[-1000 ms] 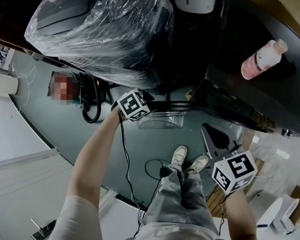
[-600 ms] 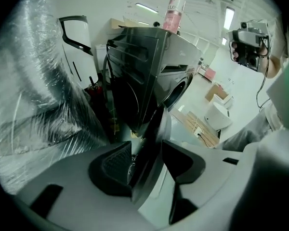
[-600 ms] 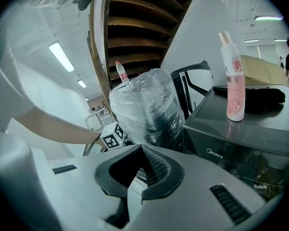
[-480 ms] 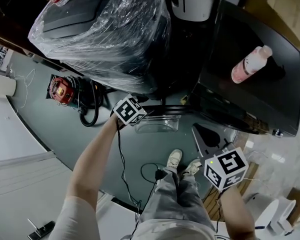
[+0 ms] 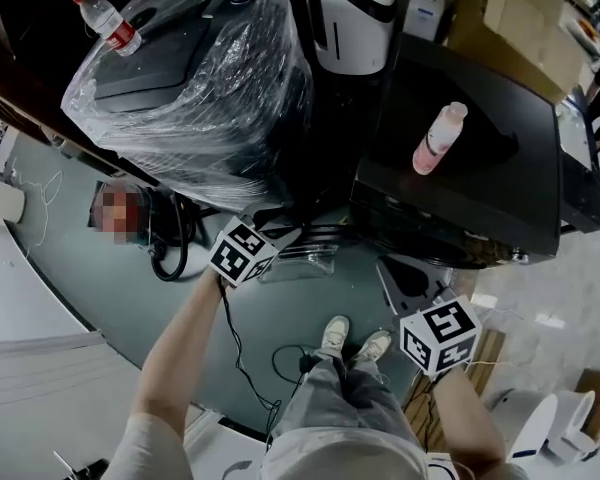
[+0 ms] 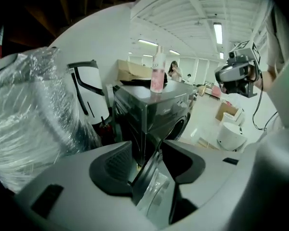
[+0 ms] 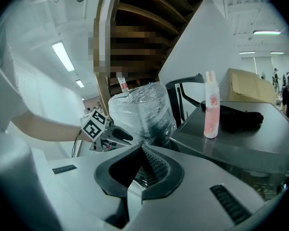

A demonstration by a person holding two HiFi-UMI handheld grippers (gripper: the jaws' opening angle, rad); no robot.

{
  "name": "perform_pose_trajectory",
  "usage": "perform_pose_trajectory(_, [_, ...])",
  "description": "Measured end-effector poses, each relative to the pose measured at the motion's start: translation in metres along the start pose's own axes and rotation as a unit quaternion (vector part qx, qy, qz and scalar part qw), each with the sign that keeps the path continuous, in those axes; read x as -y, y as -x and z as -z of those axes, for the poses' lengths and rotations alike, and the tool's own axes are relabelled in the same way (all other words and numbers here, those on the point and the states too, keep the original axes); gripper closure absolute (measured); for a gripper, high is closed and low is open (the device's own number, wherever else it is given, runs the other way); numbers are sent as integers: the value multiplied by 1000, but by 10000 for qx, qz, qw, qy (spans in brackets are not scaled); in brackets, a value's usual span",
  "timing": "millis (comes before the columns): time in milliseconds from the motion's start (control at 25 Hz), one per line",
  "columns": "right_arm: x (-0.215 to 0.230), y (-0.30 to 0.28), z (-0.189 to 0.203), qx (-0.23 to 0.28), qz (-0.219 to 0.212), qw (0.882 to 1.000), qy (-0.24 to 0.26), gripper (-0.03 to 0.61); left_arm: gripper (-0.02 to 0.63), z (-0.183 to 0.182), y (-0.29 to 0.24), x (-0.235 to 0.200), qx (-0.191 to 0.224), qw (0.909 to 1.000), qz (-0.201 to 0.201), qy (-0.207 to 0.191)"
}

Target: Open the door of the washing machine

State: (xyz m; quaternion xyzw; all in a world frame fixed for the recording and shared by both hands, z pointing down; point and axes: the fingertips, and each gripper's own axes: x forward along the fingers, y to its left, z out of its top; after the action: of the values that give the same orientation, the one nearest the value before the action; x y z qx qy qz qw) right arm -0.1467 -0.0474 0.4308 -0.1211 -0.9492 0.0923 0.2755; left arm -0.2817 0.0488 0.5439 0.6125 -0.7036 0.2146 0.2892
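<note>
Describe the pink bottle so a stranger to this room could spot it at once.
Right of the plastic-wrapped appliance sits a dark washing machine. The pink bottle stands upright on its flat top. The other bottle, on the wrapped appliance, is clear with a red label.

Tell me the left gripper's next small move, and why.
Probably ease the left gripper back, clear of the door: the door already stands swung out from the washing machine, and the jaws, which have just been opening, stand apart around its rim without seeming to press on it.
</note>
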Motion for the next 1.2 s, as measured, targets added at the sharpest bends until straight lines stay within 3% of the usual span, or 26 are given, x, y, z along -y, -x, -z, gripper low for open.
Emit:
perform_pose_trajectory(160, [5,30,-22,232,175,9995,87,552,411,-49,24,28,579,9982,-58,-119])
perform_pose_trajectory(320, [5,60,-42,438,291,9983,251,552,456,-101,48,53,1206,9924,-168,-198])
perform_pose_trajectory(440, [7,84,-52,614,363,9970,291,552,468,-137,68,79,1595,9864,-116,-376])
perform_pose_trajectory(640, [9,136,-76,994,551,9925,450,552,508,-197,100,120,2315,9722,-74,-331])
perform_pose_trajectory(880, [2,199,-115,1558,750,9815,827,552,532,-249,131,162,2781,9591,57,-535])
perform_pose_trajectory(1200, [10,278,-147,2212,1213,9629,956,552,561,-305,160,208,3262,9430,-46,-654])
